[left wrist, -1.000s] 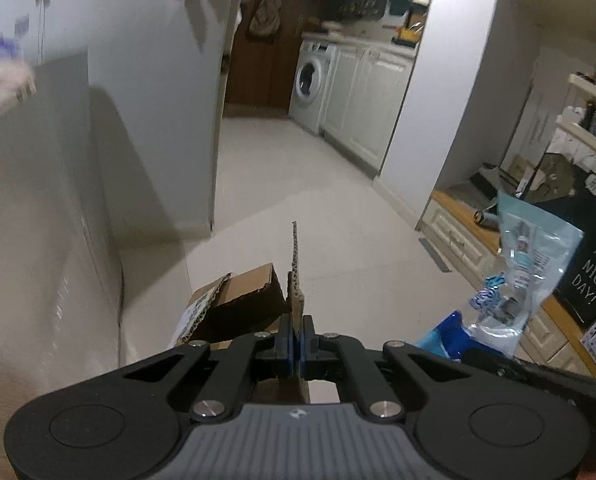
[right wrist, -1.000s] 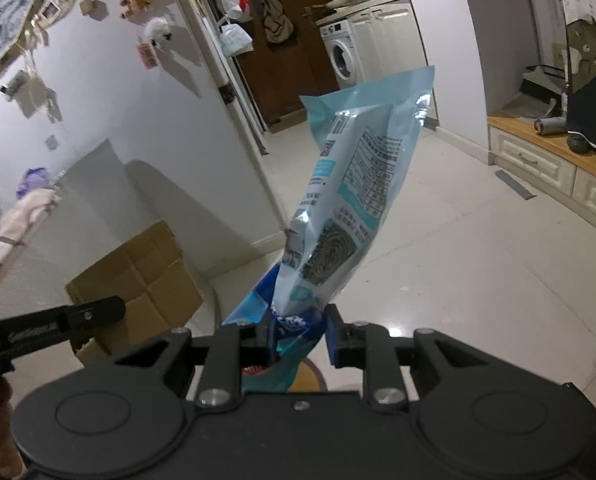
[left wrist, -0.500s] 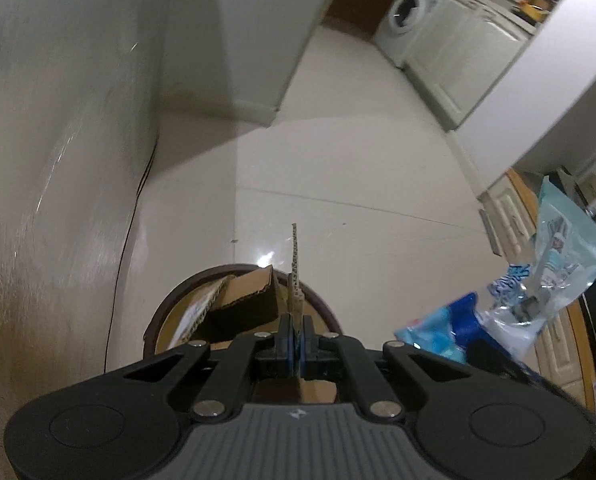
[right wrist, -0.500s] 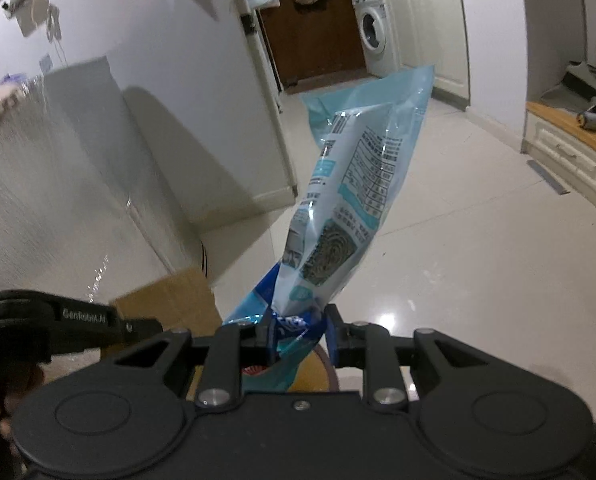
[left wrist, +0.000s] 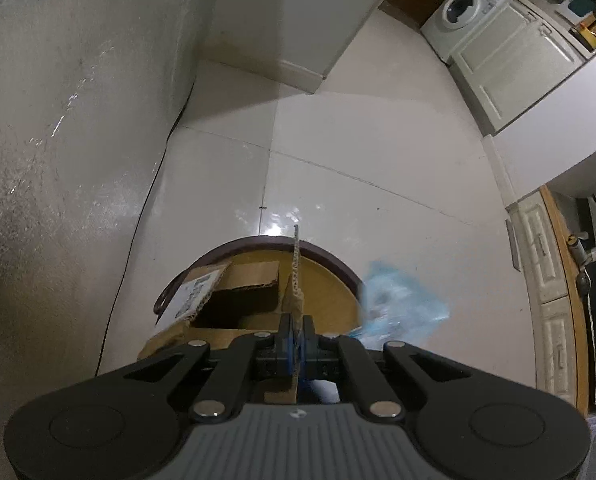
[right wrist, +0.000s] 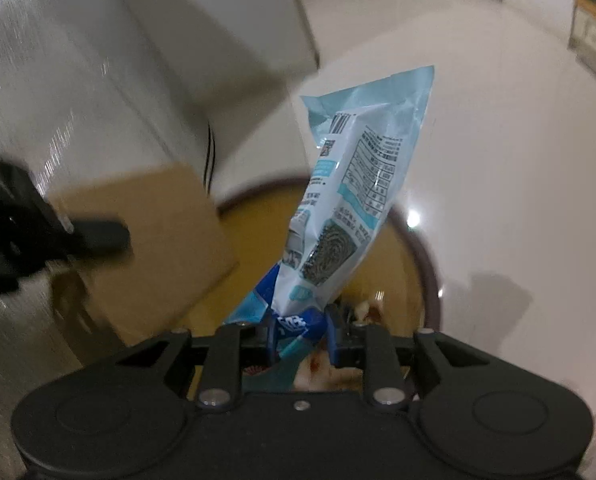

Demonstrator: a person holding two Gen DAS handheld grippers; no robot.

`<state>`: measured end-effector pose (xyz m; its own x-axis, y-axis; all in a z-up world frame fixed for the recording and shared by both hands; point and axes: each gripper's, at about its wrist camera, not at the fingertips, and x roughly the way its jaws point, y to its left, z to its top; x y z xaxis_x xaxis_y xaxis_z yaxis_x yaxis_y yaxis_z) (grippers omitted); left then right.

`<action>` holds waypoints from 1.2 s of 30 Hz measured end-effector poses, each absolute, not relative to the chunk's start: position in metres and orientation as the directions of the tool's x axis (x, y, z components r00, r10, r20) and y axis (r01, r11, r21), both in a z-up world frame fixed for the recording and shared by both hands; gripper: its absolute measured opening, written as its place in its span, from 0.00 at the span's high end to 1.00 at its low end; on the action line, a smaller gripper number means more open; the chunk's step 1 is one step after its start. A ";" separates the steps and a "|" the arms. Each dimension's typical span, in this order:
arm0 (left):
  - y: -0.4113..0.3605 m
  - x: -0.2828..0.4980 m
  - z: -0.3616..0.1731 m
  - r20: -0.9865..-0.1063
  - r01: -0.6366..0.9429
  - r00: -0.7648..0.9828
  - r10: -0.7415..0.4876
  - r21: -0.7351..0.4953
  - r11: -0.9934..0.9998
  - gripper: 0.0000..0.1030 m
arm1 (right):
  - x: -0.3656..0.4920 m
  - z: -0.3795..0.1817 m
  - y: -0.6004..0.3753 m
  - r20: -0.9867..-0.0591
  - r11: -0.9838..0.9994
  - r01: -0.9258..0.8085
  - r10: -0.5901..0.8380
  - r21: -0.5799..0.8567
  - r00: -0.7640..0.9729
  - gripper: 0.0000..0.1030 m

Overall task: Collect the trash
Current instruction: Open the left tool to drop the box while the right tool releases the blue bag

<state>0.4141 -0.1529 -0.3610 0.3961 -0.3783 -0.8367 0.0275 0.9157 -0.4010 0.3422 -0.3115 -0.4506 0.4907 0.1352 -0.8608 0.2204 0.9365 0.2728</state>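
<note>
A crinkled pale-blue snack bag (right wrist: pixel 350 184), printed with a label panel, stands on end above a round brown bin (right wrist: pixel 428 280), its long axis leaning toward one o'clock, clamped at its base by the right gripper (right wrist: pixel 300 334). At nine o'clock, the left gripper (left wrist: pixel 296 334) pinches a cardboard box (left wrist: pixel 233 300) by one flap.

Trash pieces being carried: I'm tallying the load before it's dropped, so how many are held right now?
2. A cardboard box held by its flap in the left gripper, and a blue snack bag in the right gripper, both above the round bin.
</note>
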 end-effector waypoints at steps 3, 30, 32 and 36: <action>-0.154 0.412 -0.366 -0.840 0.039 0.384 -0.384 -0.401 0.915 0.98 | 0.348 -0.474 -0.299 -0.907 0.963 0.135 0.166 0.234 0.386 0.77; -0.173 0.428 -0.431 -0.896 0.002 0.244 -0.372 -0.383 0.924 0.58 | 0.343 -0.435 -0.348 -0.919 0.955 0.152 0.189 0.254 0.347 0.47; -0.174 0.427 -0.429 -0.899 0.017 0.248 -0.361 -0.369 0.929 0.55 | 0.343 -0.433 -0.348 -0.915 0.958 0.137 0.190 0.252 0.355 0.40; -0.176 0.423 -0.426 -0.911 0.044 0.244 -0.333 -0.332 0.942 0.51 | 0.343 -0.425 -0.352 -0.909 0.964 0.097 0.197 0.248 0.368 0.34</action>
